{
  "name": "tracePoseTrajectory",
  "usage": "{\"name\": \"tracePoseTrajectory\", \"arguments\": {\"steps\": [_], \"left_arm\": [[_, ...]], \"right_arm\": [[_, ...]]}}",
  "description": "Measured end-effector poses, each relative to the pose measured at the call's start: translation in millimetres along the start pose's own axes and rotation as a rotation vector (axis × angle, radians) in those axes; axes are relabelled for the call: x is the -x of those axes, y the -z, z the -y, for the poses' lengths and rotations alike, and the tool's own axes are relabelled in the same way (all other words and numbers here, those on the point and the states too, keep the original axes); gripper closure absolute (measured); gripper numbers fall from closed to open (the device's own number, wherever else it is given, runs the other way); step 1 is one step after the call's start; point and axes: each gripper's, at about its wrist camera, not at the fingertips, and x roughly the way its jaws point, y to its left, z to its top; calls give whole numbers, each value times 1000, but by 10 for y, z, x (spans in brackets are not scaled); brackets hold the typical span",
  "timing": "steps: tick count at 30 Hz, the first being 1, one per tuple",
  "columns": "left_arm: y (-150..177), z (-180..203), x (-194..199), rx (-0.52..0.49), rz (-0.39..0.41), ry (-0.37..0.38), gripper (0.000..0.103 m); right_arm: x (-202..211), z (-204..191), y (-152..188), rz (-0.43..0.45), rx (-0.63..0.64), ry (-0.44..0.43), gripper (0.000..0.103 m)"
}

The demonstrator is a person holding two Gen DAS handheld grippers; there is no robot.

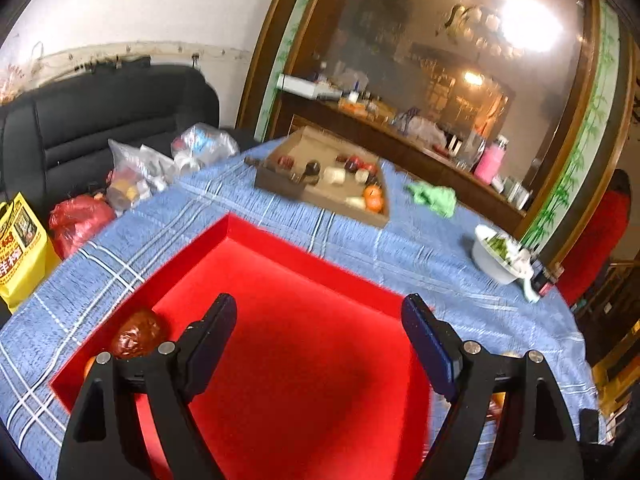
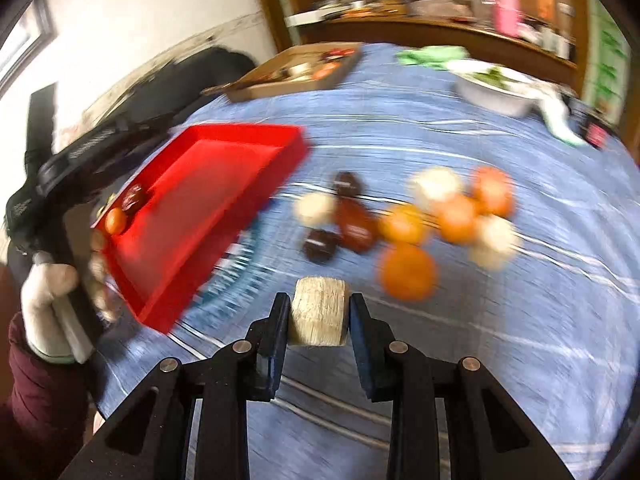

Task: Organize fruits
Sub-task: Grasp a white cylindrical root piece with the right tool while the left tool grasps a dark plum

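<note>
The pale cylindrical piece [image 2: 318, 312] sits pinched between the jaws of the right gripper [image 2: 319, 314], held above the blue checked cloth of the desk [image 2: 500, 360], near the viewer and just in front of the loose pile. The hold is narrow — the pads touch only its two flat sides, and the right wrist view is smeared with motion, so a quick swing could let it twist or drop back among the oranges [image 2: 408, 270], the other pale pieces [image 2: 436, 184] and the dark brown fruits [image 2: 356, 228] lying close together on the cloth. To the left lies the red tray [image 2: 224, 168], which already holds a dark fruit [image 1: 138, 334] and a small orange one [image 2: 115, 221] in its near left corner. The left gripper [image 1: 318, 336] hangs over that tray with its jaws spread wide and nothing between them — if it stays there, the two tools could knock together as the piece comes across, or the piece could clip the tray's right wall and roll off. Farther away stand a cardboard box [image 1: 320, 200] with more items, a green cloth [image 1: 434, 198] and a white bowl [image 1: 494, 258].
</note>
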Motion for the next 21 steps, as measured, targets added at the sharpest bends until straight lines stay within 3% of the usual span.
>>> {"name": "tracePoseTrajectory", "arguments": {"steps": [3, 5, 7, 10, 12, 13, 15, 17, 19, 21], "left_arm": [[3, 217, 253, -47, 54, 44, 18], [48, 373, 381, -73, 58, 133, 0], [133, 533, 433, -93, 45, 199, 0], [297, 771, 304, -137, -49, 245, 0], [438, 905, 158, -160, -144, 232, 0], [519, 981, 90, -177, -186, 223, 3], [654, 1098, -18, -227, -240, 220, 20], [781, 1186, -148, -278, -310, 204, 56], [899, 1239, -286, -304, -377, 202, 64], [951, 1257, -347, -327, -387, 163, 64]], "right_arm": [[130, 299, 97, 21, -68, 44, 71], [178, 475, 154, 34, -126, 50, 71], [219, 589, 202, 53, -162, 58, 71], [277, 677, 273, 71, -184, 67, 71], [292, 707, 286, 79, -188, 73, 71], [306, 719, 291, 82, -187, 77, 71], [318, 753, 313, 88, -188, 78, 71], [303, 785, 331, 90, -195, 72, 71], [275, 823, 344, 89, -210, 55, 71], [270, 851, 355, 92, -222, 37, 71]]}}
